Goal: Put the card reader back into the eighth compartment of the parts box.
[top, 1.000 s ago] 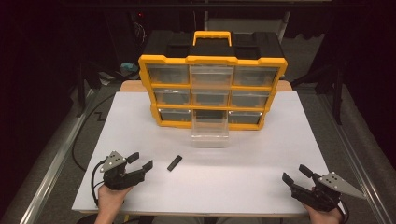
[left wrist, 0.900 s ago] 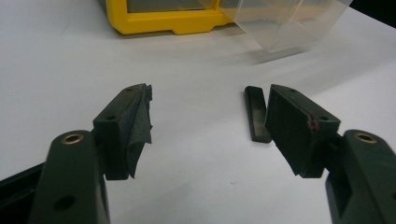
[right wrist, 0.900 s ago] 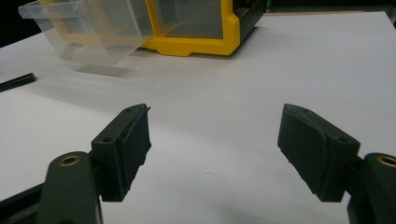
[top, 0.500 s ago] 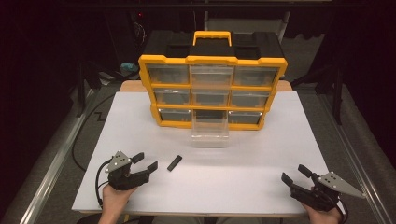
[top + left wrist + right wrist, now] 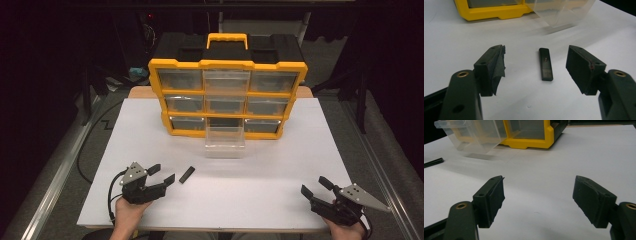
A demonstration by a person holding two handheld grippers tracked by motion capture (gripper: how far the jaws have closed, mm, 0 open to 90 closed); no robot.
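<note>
High view: left gripper [image 5: 164, 176] at lower left, jaws spread, near a black bar [image 5: 186, 174]; right gripper [image 5: 316, 187] at lower right, likewise spread. No legible writing.

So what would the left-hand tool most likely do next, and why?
Probably ease the left gripper forward a little and close on the small flat black bar. Its jaws stand open, the bar lies on the white table just ahead between them, untouched, with the pulled-out clear plastic drawer beyond. The right gripper is open, far off.
</note>
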